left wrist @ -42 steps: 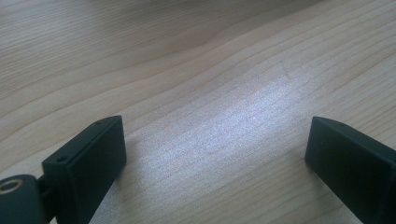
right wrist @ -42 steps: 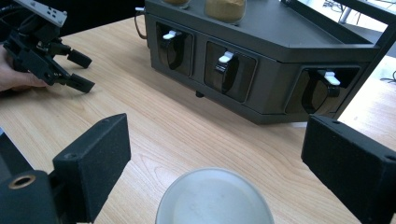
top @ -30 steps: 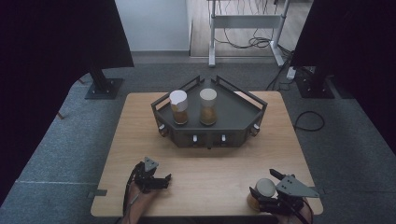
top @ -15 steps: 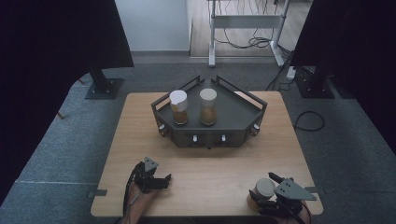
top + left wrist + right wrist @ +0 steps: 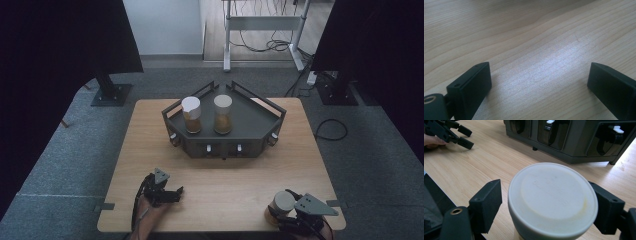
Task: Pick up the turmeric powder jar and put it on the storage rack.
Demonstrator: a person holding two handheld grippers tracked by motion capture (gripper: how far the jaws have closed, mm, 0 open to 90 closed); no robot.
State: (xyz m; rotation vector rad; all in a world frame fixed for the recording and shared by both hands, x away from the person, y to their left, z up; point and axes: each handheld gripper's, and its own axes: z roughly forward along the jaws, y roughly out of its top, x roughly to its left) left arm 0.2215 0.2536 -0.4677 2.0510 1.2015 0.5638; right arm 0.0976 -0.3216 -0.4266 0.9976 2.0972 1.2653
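step: grasping the jar (image 5: 552,200) at the table's (image 5: 225,175) near right corner.
right claw (image 5: 290,212): jaws just closing around jar, contact unclear.
left claw (image 5: 170,192): spread, empty.
tip: squeeze below the lid, lift straight.

At lower right, the right claw (image 5: 281,212) has been closing around a white-lidded jar (image 5: 283,203). The left claw (image 5: 176,195) rests at lower left on the worktop (image 5: 220,170).
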